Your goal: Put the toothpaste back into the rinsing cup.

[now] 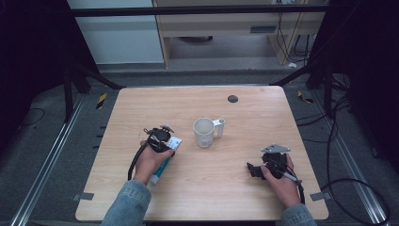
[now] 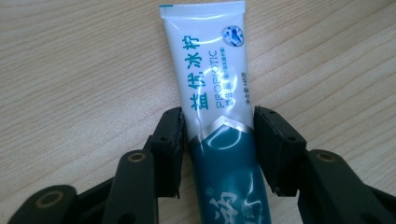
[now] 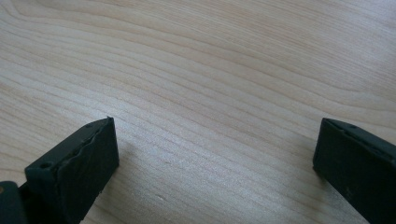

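A white and teal toothpaste tube lies flat on the wooden table, left of centre. My left gripper is over it, held in the person's left hand. In the left gripper view, both black pads press the sides of the tube where white turns to teal, so the gripper is shut on it. My right gripper rests near the table's right front, pointing left. In the right gripper view it is wide open over bare wood, with nothing between the jaws.
A white mug stands upright at the table's centre, handle to the right, just right of the left gripper. A small dark round disc is set in the tabletop at the back. Cables trail on the floor to the right.
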Tool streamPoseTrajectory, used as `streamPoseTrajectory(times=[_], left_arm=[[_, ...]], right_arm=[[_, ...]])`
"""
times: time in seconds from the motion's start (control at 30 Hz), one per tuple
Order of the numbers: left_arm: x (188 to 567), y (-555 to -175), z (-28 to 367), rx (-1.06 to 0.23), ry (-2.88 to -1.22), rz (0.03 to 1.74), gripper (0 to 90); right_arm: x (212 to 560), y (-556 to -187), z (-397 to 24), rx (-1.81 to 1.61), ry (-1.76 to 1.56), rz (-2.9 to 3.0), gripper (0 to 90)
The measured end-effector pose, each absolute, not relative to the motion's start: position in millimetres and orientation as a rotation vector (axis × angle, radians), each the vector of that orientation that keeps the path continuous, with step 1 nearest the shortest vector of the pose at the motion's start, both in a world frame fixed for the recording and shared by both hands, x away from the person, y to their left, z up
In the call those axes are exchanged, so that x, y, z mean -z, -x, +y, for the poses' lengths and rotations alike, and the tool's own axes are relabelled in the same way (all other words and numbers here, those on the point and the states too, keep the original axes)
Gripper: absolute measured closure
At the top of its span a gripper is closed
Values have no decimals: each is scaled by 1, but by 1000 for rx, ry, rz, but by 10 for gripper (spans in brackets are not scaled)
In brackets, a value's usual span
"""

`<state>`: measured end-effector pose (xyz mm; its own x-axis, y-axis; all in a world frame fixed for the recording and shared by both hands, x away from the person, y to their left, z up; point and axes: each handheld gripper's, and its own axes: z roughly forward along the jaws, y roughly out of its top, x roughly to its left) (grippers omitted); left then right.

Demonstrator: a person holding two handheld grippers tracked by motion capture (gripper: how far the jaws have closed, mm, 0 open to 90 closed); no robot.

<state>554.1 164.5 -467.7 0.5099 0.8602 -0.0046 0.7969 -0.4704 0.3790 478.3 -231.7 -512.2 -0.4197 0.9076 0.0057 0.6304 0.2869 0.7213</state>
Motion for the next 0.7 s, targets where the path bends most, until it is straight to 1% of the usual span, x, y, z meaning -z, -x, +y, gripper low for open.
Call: streamPoseTrajectory(times=[0.17,0.33,0.5,0.53,0.57,0.7], left_arm=[[468,-554,162,-280,-2440,1359,572],[468,-552,162,-282,-2430,1349,611],[467,-550,160,-302,-2436,1317,693],[466,-549,160,-306,-2432,1312,693],[465,-548,160,-314,-2431,1295,739],[462,-546,162,-309,-2434,1279,768]], right_arm=[[512,-478,-232,-924,-1383,2154,4],[513,-479,-232,-919,-1370,2153,4],[513,-479,-232,-918,-1370,2153,4],[513,-479,-232,-918,-1370,2153,4],[513,-479,-232,-919,-1370,2153,4],[512,-479,-232,-921,-1375,2154,4]])
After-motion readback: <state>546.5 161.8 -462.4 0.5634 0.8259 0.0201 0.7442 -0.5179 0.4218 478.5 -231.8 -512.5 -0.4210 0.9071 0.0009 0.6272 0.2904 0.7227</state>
